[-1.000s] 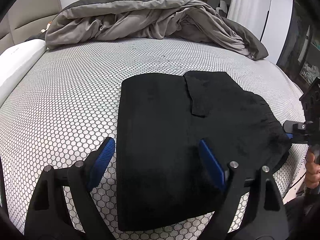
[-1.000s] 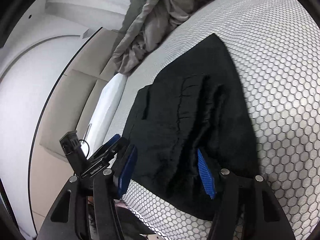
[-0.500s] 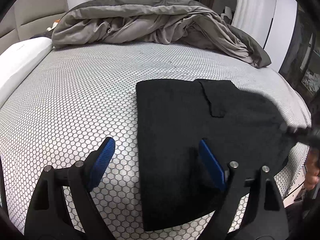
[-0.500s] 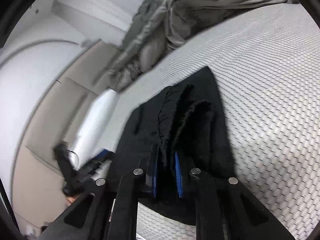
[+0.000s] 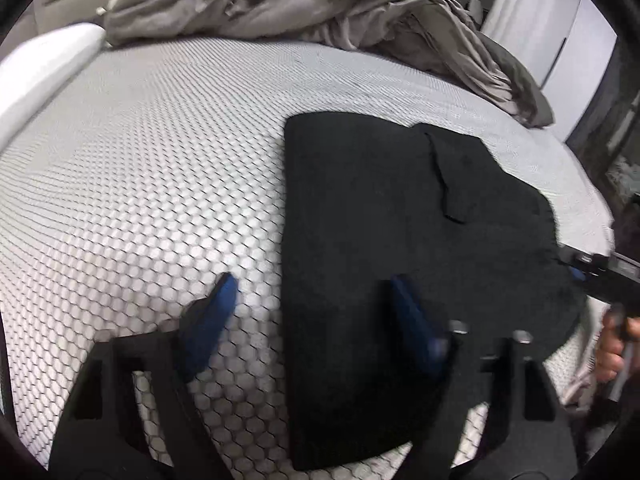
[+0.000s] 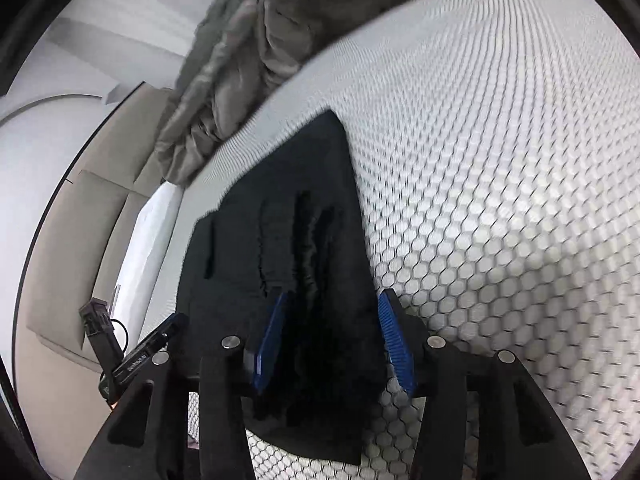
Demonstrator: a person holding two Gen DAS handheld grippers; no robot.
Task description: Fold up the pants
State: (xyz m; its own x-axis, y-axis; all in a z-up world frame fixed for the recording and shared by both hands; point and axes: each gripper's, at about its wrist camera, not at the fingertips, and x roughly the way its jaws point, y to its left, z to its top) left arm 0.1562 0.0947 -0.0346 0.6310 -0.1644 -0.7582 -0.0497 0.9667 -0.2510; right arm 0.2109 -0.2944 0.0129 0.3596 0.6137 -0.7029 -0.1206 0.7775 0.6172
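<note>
Straddling pants [image 6: 320,280] edge: right gripper [image 6: 334,344] open | left gripper [image 5: 316,320] open

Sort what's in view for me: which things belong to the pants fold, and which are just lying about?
Job: black pants, left gripper, right gripper.

Lying about: rumpled grey duvet, white pillow, honeycomb-patterned mattress under everything.

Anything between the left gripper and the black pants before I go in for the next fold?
Nothing visible. The left gripper is open right over the near left edge of the black pants; only bare honeycomb sheet lies around it. The grey duvet is bunched far behind.
</note>
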